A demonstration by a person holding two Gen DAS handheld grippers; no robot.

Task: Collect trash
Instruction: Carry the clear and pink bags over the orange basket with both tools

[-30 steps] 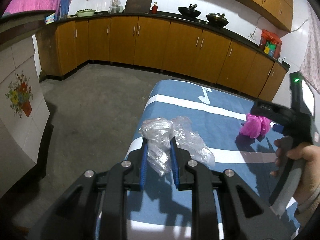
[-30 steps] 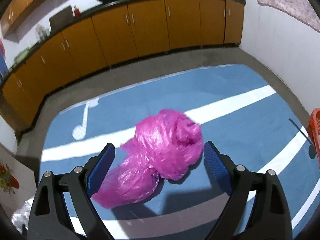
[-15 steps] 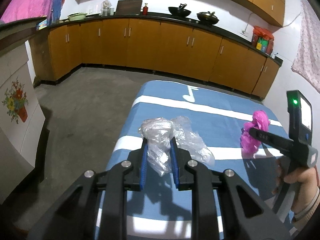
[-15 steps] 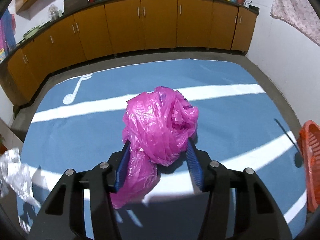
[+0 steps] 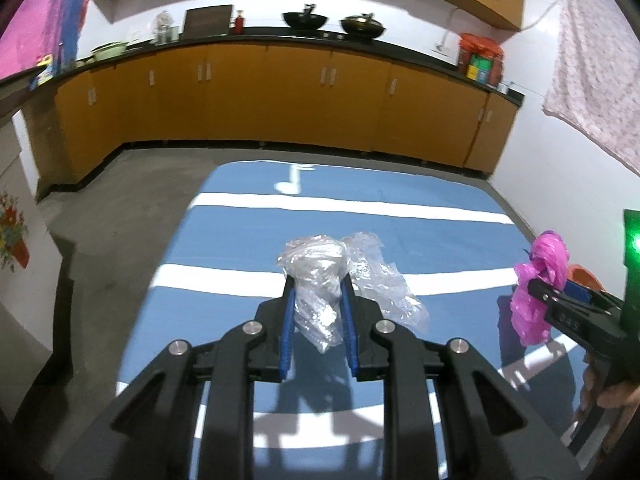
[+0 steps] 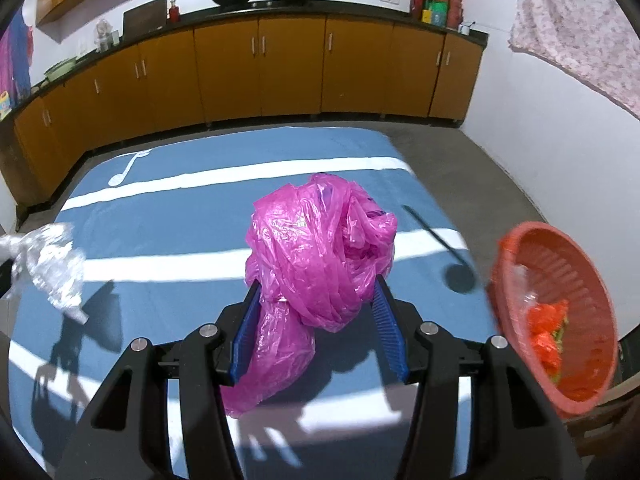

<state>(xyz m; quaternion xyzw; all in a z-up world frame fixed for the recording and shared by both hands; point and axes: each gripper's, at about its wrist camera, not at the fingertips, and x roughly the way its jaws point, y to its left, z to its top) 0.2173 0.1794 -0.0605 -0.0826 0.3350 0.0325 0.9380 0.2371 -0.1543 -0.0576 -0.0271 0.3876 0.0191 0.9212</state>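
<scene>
My left gripper [image 5: 318, 292] is shut on a crumpled clear plastic bag [image 5: 320, 272] and holds it above the blue table [image 5: 240, 248]. My right gripper [image 6: 318, 292] is shut on a crumpled pink plastic bag [image 6: 320, 248] and holds it lifted over the table [image 6: 160, 224]. The pink bag [image 5: 540, 280] and right gripper also show at the right edge of the left wrist view. The clear bag [image 6: 52, 268] shows at the left edge of the right wrist view. A red plastic basket [image 6: 560, 312] with orange scraps in it stands off the table's right side.
Orange kitchen cabinets [image 5: 280, 96] with a black counter run along the far wall, with woks [image 5: 304, 20] on top. Grey concrete floor [image 5: 112, 208] lies left of the table. A white tiled wall with a flower print [image 5: 12, 232] stands at the left.
My right gripper closed on the pink bag and lifted it off the table, swinging right so the red basket comes into view. My left gripper rose with the clear bag.
</scene>
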